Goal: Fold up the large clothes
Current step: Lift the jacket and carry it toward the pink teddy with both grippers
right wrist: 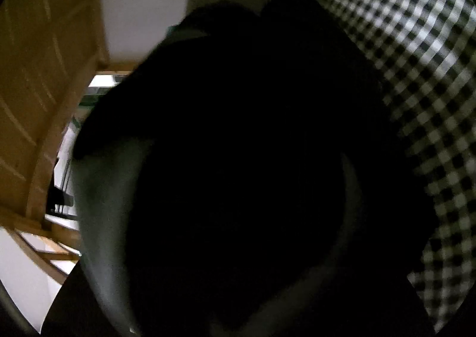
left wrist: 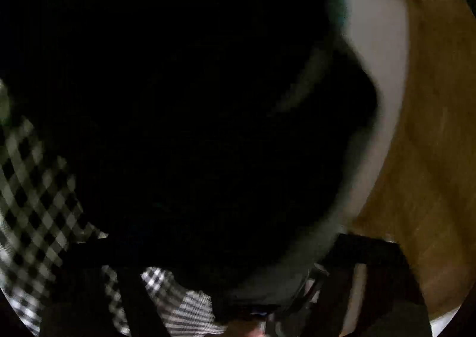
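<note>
item: dark garment (right wrist: 238, 158), large, soft, limp, likely heavy; covers both lenses. best held at hem or corners. hand-held gripper state, either side: cannot tell.

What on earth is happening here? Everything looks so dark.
A person is folding laundry with a hand-held tool in each hand, and each tool carries a camera. A big black garment hangs right in front of both lenses and blocks most of the view. Behind it lies a black-and-white checked cloth, with a wooden door off to the side. The left tool shows only as dark shapes at the bottom edge, so I cannot tell how it grips the fabric.
</note>
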